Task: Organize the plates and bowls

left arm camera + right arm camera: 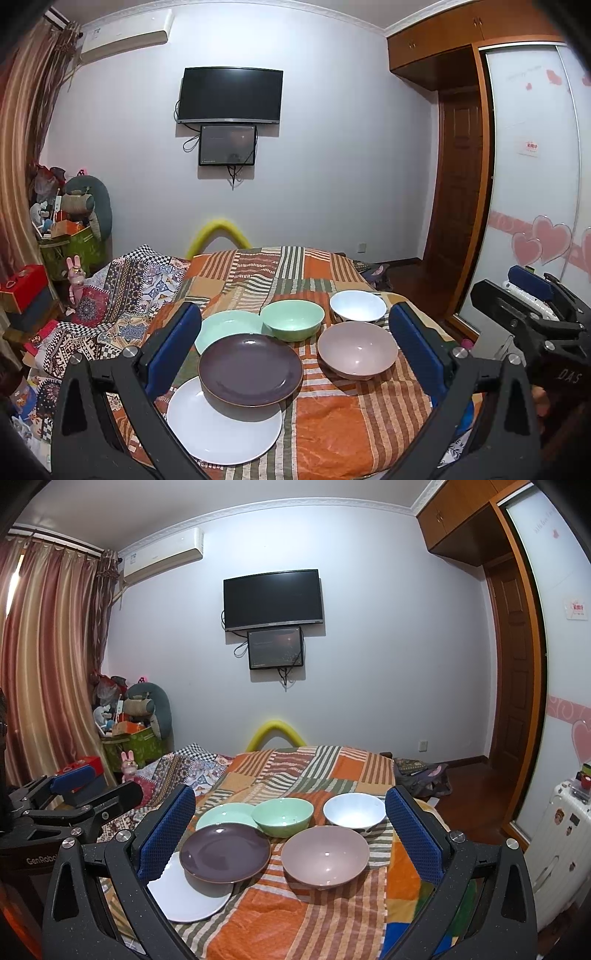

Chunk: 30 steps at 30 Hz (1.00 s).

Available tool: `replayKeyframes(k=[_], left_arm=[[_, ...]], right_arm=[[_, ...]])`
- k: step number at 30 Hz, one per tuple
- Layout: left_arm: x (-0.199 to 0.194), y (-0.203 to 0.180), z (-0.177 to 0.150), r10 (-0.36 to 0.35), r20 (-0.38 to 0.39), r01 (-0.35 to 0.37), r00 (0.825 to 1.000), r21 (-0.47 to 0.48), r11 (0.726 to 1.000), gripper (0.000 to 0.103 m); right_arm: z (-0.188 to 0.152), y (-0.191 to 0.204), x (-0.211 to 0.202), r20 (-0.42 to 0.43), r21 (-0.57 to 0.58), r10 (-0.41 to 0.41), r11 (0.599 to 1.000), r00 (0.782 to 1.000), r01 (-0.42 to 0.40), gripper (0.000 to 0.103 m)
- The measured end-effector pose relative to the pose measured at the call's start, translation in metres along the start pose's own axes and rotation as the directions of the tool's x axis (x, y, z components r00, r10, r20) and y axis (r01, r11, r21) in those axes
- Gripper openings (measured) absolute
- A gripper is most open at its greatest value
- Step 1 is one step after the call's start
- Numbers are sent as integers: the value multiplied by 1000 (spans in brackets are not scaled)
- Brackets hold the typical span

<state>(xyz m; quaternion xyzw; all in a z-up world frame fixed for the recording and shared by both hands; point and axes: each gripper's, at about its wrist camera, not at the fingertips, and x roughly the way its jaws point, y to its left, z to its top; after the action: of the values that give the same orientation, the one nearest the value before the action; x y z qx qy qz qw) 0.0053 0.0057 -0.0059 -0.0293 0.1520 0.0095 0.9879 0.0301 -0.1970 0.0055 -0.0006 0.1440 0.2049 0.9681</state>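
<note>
Six dishes lie ahead of two spread, empty claws.
The purple plate sits between the left claw fingers; the pink bowl lies between the right claw fingers.

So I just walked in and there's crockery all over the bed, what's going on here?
A person holds two grippers, left and right, both open and empty above the striped blanket. Nothing is sorted yet. The purple plate overlaps the white plate and the green plate. The green bowl, white bowl and mauve bowl sit unstacked.
</note>
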Motion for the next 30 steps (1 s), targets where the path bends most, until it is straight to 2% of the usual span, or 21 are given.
replayKeyframes(k=[30], left_arm=[[-5,-6,3,9,12,-9,1000,22,1000,103]], right_arm=[[0,1,-1,3,4,10,1000,1000,-10,102]])
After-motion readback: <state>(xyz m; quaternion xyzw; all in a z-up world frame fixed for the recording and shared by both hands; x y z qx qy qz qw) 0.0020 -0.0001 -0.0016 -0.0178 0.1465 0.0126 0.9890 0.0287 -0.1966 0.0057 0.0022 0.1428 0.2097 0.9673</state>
